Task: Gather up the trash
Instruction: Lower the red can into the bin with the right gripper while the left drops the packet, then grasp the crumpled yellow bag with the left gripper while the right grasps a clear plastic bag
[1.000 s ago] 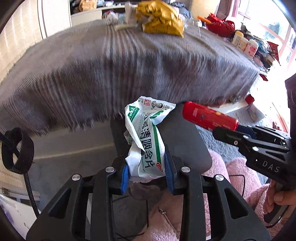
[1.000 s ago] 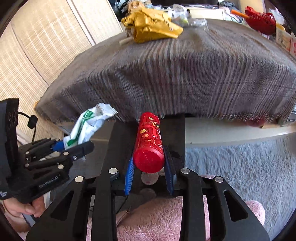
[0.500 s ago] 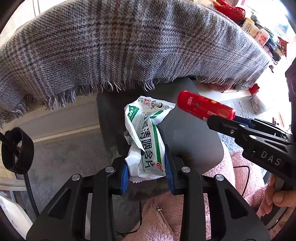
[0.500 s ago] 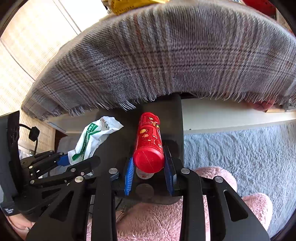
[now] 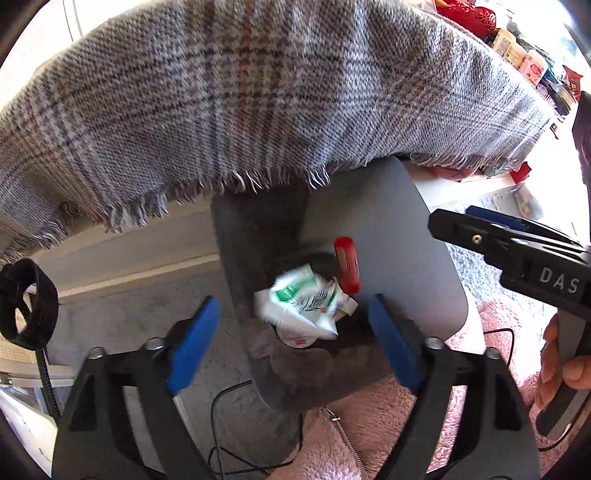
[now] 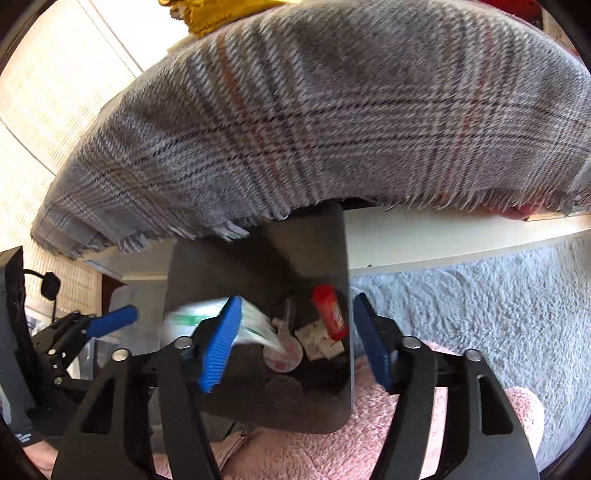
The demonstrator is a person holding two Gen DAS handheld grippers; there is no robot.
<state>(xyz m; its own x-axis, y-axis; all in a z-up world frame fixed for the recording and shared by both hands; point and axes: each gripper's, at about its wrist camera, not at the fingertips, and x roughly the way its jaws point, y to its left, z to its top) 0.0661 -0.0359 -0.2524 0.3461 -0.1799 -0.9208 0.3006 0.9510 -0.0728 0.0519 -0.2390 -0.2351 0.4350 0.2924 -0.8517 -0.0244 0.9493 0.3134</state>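
A grey trash bin (image 5: 388,236) stands below the table edge; it also shows in the right wrist view (image 6: 258,266). A white and green wrapper (image 5: 303,310) and a red tube (image 5: 347,266) lie loose inside it, motion-blurred. In the right wrist view the wrapper (image 6: 255,321) and the red tube (image 6: 330,312) sit in the bin with other scraps. My left gripper (image 5: 295,332) is open and empty above the bin. My right gripper (image 6: 295,332) is open and empty above it too; it also shows in the left wrist view (image 5: 480,232).
A plaid grey cloth (image 5: 258,92) covers the table and hangs over the bin. Yellow wrapping (image 6: 221,14) lies on the table top. A pale shaggy rug (image 6: 480,295) is at the right, pink fleece (image 6: 388,443) below.
Both grippers opened. The wrapper left my left gripper and the red tube left my right gripper; both dropped into the bin. Both cameras tilted further down.
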